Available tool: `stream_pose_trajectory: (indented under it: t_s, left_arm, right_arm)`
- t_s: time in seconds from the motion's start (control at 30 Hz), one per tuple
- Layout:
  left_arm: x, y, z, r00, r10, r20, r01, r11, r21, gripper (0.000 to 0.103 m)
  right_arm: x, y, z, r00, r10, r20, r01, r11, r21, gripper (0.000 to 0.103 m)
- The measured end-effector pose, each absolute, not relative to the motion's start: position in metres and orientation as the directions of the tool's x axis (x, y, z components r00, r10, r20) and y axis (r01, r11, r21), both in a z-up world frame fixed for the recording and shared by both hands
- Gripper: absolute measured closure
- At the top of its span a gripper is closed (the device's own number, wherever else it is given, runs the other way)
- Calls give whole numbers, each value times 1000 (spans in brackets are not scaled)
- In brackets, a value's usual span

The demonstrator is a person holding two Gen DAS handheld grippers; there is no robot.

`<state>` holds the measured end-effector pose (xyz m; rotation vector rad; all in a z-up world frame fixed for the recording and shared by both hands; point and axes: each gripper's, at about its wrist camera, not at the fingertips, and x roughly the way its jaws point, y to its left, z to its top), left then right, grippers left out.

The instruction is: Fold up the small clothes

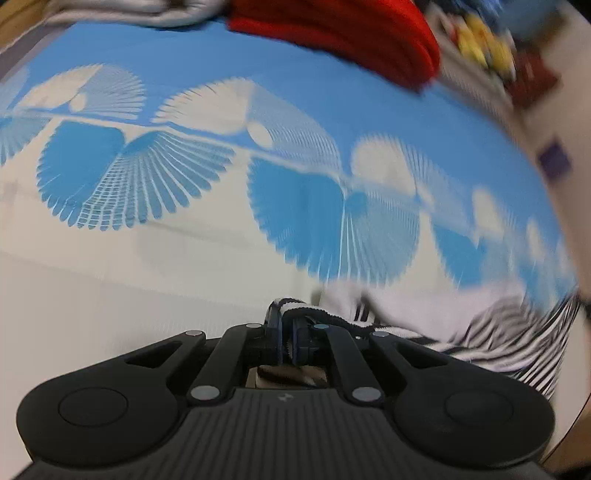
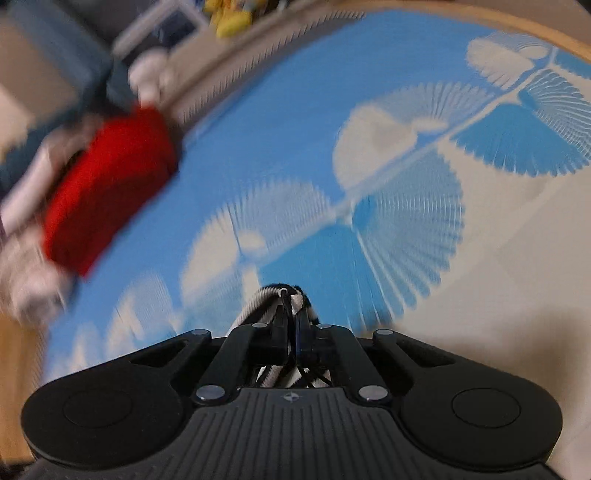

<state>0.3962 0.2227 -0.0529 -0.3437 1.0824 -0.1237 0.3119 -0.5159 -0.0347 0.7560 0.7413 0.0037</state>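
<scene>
A black-and-white striped garment hangs to the right of my left gripper, which is shut on its edge. In the right wrist view my right gripper is shut on another striped edge of the garment. Both hold it above a blue and white patterned cloth that covers the surface and also shows in the right wrist view. Both views are blurred by motion.
A folded red garment lies at the far edge of the cloth and shows in the right wrist view. A grey folded item lies beside it. Blurred yellow and dark clutter sits at the far right.
</scene>
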Motion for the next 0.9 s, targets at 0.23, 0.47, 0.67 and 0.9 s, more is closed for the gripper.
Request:
stream_pose_trajectory:
  t_s: [0.23,0.47,0.67,0.9]
  left_arm:
    - [429,245,-78,460,-272,-845,-298,849,-435,98]
    - [440,258,-88,447,-259,-856,-375,815,-442,60]
    - [435,251,-63,513,-304,-802,-213,861,-463,60]
    - [441,194,-98,329,-328,-885,-149,908,-392,46]
  right_arm:
    - [339,-532,-40,796,189,-575,346,638,688,100]
    - [373,-517,-71,726,122,-677,473,627,619,87]
    - [369,-513,-48,743,81,-665,392,752,530,68]
    - [368,-458,-48,625,371,-687,93,838,537,57]
